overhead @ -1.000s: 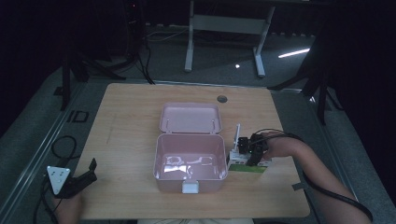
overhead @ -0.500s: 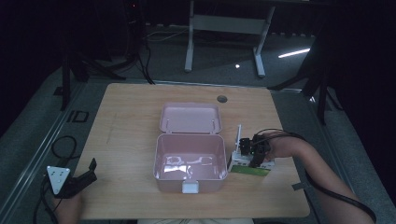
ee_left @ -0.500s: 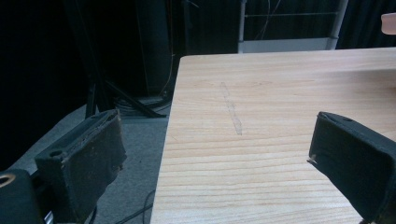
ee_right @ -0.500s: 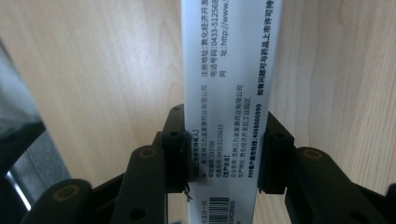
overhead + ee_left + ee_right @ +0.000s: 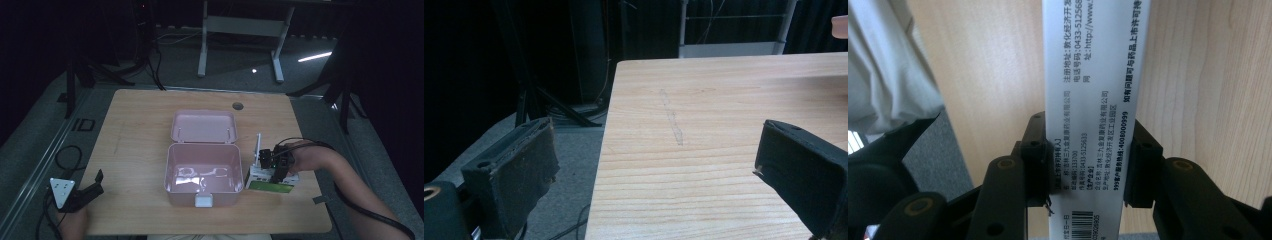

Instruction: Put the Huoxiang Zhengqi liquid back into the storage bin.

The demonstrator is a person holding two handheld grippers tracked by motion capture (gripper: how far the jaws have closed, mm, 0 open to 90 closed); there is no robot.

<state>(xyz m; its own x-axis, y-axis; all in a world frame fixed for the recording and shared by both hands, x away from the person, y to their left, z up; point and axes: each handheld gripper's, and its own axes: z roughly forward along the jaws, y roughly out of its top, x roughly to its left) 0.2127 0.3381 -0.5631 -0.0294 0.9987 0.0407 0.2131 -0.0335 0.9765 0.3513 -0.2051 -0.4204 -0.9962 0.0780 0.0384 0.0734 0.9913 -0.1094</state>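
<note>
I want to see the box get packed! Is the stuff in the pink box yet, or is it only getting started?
Only getting started. Done: the pink box already sits open, lid back, and looks empty. In hand: the right gripper is clamped on a white carton lying beside the pink box's right wall. Left: probably lifting the carton in and closing the lid. The left gripper waits open at the table's corner.
</note>
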